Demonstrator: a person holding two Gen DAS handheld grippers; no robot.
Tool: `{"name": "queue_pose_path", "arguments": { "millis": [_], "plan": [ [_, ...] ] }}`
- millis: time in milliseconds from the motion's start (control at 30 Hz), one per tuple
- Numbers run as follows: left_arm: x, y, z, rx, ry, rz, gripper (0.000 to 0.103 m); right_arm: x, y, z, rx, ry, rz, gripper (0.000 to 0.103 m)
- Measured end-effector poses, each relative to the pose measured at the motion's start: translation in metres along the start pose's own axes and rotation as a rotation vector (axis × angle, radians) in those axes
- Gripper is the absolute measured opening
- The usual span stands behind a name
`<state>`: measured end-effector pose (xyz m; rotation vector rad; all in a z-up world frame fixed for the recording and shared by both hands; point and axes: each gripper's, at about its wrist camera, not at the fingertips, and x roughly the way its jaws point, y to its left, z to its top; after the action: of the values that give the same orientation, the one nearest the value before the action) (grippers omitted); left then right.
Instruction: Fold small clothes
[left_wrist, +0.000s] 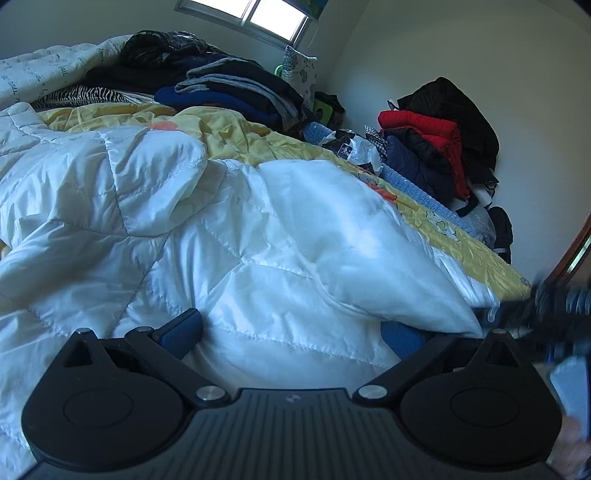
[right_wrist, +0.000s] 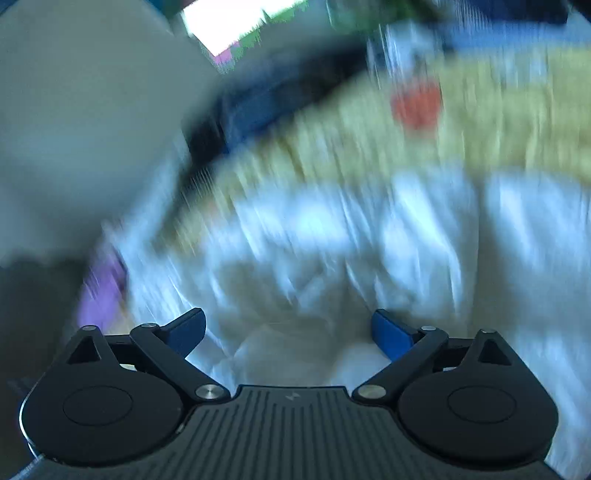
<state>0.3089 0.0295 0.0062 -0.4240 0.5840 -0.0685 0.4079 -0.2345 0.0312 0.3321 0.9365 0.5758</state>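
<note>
A white quilted padded garment (left_wrist: 229, 236) lies spread and rumpled over a yellow bedsheet (left_wrist: 236, 129). My left gripper (left_wrist: 291, 332) is open, its blue pads (left_wrist: 183, 328) wide apart and low over the garment's near edge; a fold of the white fabric covers part of the right pad. The right wrist view is heavily motion-blurred. My right gripper (right_wrist: 288, 330) is open with blue pads (right_wrist: 388, 332) apart, above the white fabric (right_wrist: 332, 240), holding nothing. A dark blurred shape at the right edge of the left wrist view (left_wrist: 554, 310) looks like the other gripper.
A pile of dark folded clothes (left_wrist: 229, 85) sits at the far end of the bed. Red and black jackets (left_wrist: 436, 140) are heaped against the wall on the right. A blue knitted strip (left_wrist: 421, 192) runs along the bed's right edge. A window (left_wrist: 251, 14) is above.
</note>
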Motion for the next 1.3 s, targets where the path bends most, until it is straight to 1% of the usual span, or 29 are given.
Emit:
{"name": "queue_pose_path", "arguments": {
  "millis": [33,67,133,167,233,300,333,367,467,500,533,567,633,700,733,800,833,900,933,967,1000,1067,1100,1167,1233,1267,1300],
  "plan": [
    [0.0,0.0,0.0,-0.001,0.0,-0.001,0.103,-0.008,0.0,-0.008,-0.025,-0.042,-0.011,0.085],
    [0.0,0.0,0.0,-0.002,0.0,-0.003,0.103,-0.019,-0.003,-0.015,-0.018,-0.083,-0.003,0.087],
    [-0.001,0.002,0.0,-0.007,-0.002,-0.02,0.103,-0.044,-0.016,-0.029,0.069,-0.183,0.036,0.091],
    [-0.001,0.003,0.001,-0.012,-0.003,-0.033,0.103,-0.051,-0.025,-0.035,0.112,-0.235,0.059,0.098],
    [-0.002,0.005,0.001,-0.025,-0.008,-0.055,0.103,-0.061,-0.043,-0.053,0.193,-0.328,0.083,0.103],
    [-0.004,0.008,0.001,-0.04,-0.013,-0.068,0.103,-0.057,-0.063,-0.067,0.273,-0.371,0.076,0.101],
    [-0.004,0.009,0.0,-0.044,-0.016,-0.068,0.103,-0.056,-0.068,-0.073,0.272,-0.4,0.085,0.098],
    [-0.006,0.009,0.0,-0.049,-0.02,-0.059,0.103,-0.056,-0.069,-0.076,0.251,-0.432,0.082,0.099],
    [-0.017,0.005,0.0,-0.046,-0.049,0.012,0.103,-0.053,-0.063,-0.075,0.194,-0.421,0.056,0.101],
    [-0.024,0.002,0.001,-0.037,-0.063,0.024,0.103,-0.052,-0.06,-0.076,0.176,-0.414,0.045,0.101],
    [-0.03,-0.001,0.003,-0.03,-0.077,0.016,0.103,-0.052,-0.059,-0.076,0.165,-0.411,0.042,0.102],
    [-0.034,-0.004,0.006,-0.029,-0.083,-0.007,0.103,-0.052,-0.06,-0.075,0.163,-0.409,0.05,0.103],
    [-0.035,-0.014,0.017,-0.023,-0.052,-0.058,0.103,-0.05,-0.063,-0.073,0.178,-0.41,0.076,0.103],
    [-0.026,-0.026,0.029,-0.002,-0.007,-0.077,0.103,-0.048,-0.063,-0.074,0.184,-0.41,0.09,0.103],
    [-0.023,-0.03,0.033,-0.002,0.002,-0.074,0.103,-0.047,-0.063,-0.074,0.18,-0.41,0.087,0.103],
    [-0.022,-0.036,0.041,-0.05,0.002,-0.079,0.103,-0.048,-0.059,-0.077,0.173,-0.408,0.079,0.103],
    [-0.025,-0.036,0.043,-0.095,0.002,-0.106,0.103,-0.049,-0.059,-0.077,0.174,-0.41,0.08,0.103],
    [-0.034,-0.035,0.041,-0.187,0.009,-0.192,0.103,-0.048,-0.061,-0.077,0.182,-0.414,0.09,0.103],
    [-0.036,-0.035,0.038,-0.216,0.012,-0.23,0.103,-0.048,-0.061,-0.077,0.186,-0.417,0.095,0.103],
    [-0.036,-0.036,0.034,-0.227,0.025,-0.255,0.103,-0.048,-0.062,-0.077,0.187,-0.417,0.096,0.103],
    [-0.033,-0.039,0.031,-0.218,0.052,-0.256,0.103,-0.047,-0.062,-0.077,0.186,-0.417,0.094,0.103],
    [-0.022,-0.044,0.025,-0.181,0.104,-0.198,0.103,-0.047,-0.061,-0.077,0.177,-0.413,0.086,0.103],
    [-0.018,-0.043,0.022,-0.185,0.118,-0.173,0.103,-0.047,-0.061,-0.077,0.175,-0.412,0.084,0.103],
    [-0.014,-0.039,0.018,-0.223,0.115,-0.149,0.103,-0.047,-0.061,-0.077,0.175,-0.412,0.086,0.103],
    [-0.01,-0.037,0.019,-0.243,0.1,-0.099,0.103,-0.047,-0.061,-0.077,0.176,-0.412,0.088,0.103],
    [-0.007,-0.037,0.02,-0.245,0.084,-0.065,0.103,-0.047,-0.061,-0.077,0.175,-0.412,0.088,0.103],
    [-0.003,-0.037,0.022,-0.234,0.077,-0.016,0.099,-0.047,-0.06,-0.077,0.173,-0.411,0.087,0.103]
  ]
}}
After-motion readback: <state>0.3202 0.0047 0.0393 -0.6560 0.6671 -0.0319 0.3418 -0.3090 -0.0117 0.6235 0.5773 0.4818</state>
